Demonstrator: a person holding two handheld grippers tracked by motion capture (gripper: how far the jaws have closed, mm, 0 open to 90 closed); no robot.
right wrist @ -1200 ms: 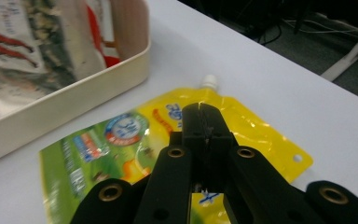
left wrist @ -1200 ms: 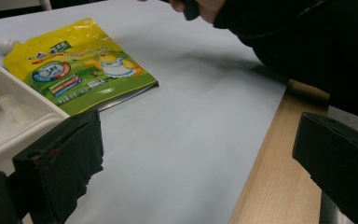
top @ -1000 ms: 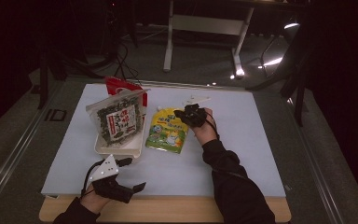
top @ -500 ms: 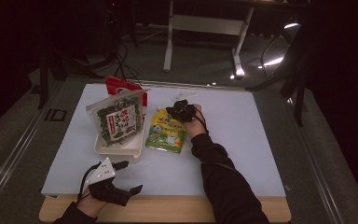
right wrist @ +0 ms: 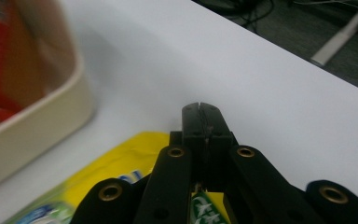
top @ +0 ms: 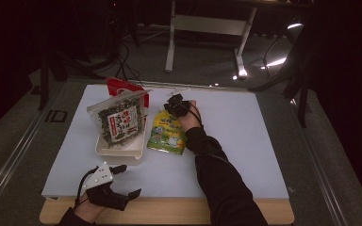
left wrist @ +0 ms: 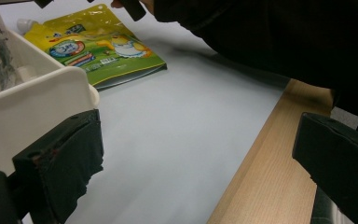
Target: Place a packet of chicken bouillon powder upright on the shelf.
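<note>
A yellow-green drink pouch [top: 166, 134] lies flat on the white table mat, just right of a white tray [top: 122, 154]. My right gripper [top: 175, 103] hovers at the pouch's far end. In the right gripper view its jaws are pressed together [right wrist: 200, 111] above the yellow pouch [right wrist: 121, 172], and nothing shows between them. My left gripper [top: 129, 180] rests at the table's near edge, wide open and empty. In the left gripper view [left wrist: 198, 163] the tray's corner [left wrist: 51, 93] sits by its left jaw, and the pouch [left wrist: 102, 44] lies farther off.
In the tray stand a seaweed snack bag [top: 120, 121] and a red bag [top: 121, 87] behind it. The wooden table edge [top: 179, 211] runs along the front. White mat [top: 245, 136] stretches to the right of the person's sleeve.
My right gripper has moved left and a little farther away, to the pouch's top end. The left gripper has barely shifted.
</note>
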